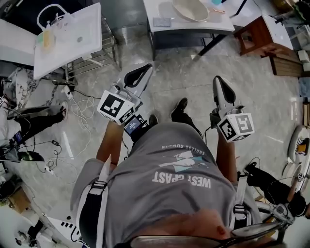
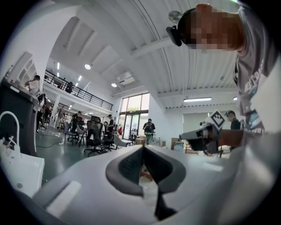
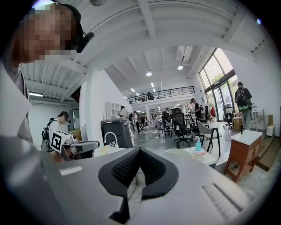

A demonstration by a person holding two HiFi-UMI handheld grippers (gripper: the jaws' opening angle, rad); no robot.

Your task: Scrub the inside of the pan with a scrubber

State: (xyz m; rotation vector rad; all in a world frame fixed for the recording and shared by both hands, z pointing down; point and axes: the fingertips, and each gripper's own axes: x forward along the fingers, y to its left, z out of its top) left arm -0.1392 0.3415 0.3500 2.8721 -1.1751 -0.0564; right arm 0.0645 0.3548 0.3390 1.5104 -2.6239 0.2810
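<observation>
A pale shallow pan [image 1: 190,9] lies on the white table [image 1: 160,8] at the far end of the head view, well ahead of both grippers. Beside it is a small grey square pad [image 1: 162,22], which may be the scrubber. My left gripper [image 1: 140,72] and right gripper [image 1: 222,86] are held at chest height over the floor, pointing forward. Both are shut, with nothing between the jaws. In the left gripper view the jaws meet at the tip of my left gripper [image 2: 142,147]. The tips of my right gripper [image 3: 139,149] also touch in the right gripper view.
A white sink unit [image 1: 72,34] with a faucet stands at the far left, on a wire rack. A wooden stool [image 1: 256,34] sits right of the table. Cables [image 1: 82,109] trail over the floor on the left. A blue spray bottle [image 3: 198,145] stands on the table. People and office chairs are farther off.
</observation>
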